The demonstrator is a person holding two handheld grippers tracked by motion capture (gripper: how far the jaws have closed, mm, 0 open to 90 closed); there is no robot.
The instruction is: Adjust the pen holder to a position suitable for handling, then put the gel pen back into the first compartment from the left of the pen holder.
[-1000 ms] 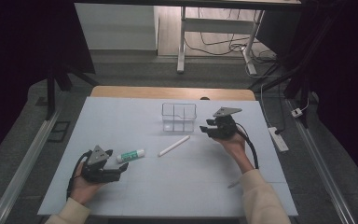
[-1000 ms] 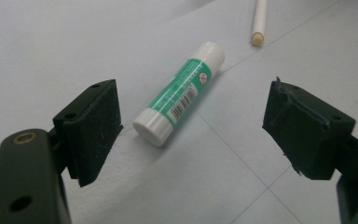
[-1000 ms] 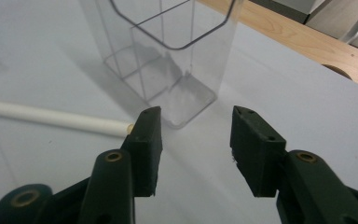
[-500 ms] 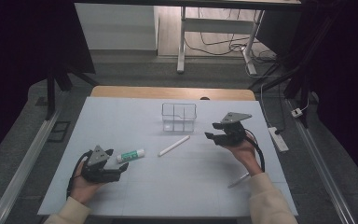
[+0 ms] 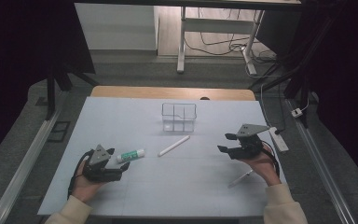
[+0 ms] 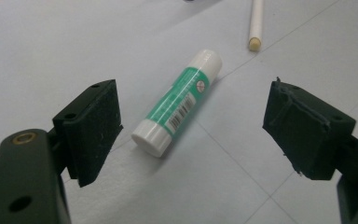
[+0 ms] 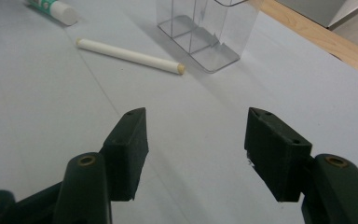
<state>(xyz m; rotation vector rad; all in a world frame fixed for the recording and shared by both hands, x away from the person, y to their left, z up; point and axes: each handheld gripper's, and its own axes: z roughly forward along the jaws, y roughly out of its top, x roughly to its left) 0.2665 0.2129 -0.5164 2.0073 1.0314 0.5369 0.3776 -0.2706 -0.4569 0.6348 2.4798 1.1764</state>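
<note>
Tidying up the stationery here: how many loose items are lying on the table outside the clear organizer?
3. The glue stick lies by the left gripper, the white stick at mid-table before the clear organizer, and a pen under the right forearm, partly hidden.

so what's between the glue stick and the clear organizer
The white stick lies between the glue stick and the clear organizer, as the high view shows.

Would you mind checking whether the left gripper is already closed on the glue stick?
No, the left gripper stands open, with the glue stick lying on the table between its pads and touching neither.
</note>
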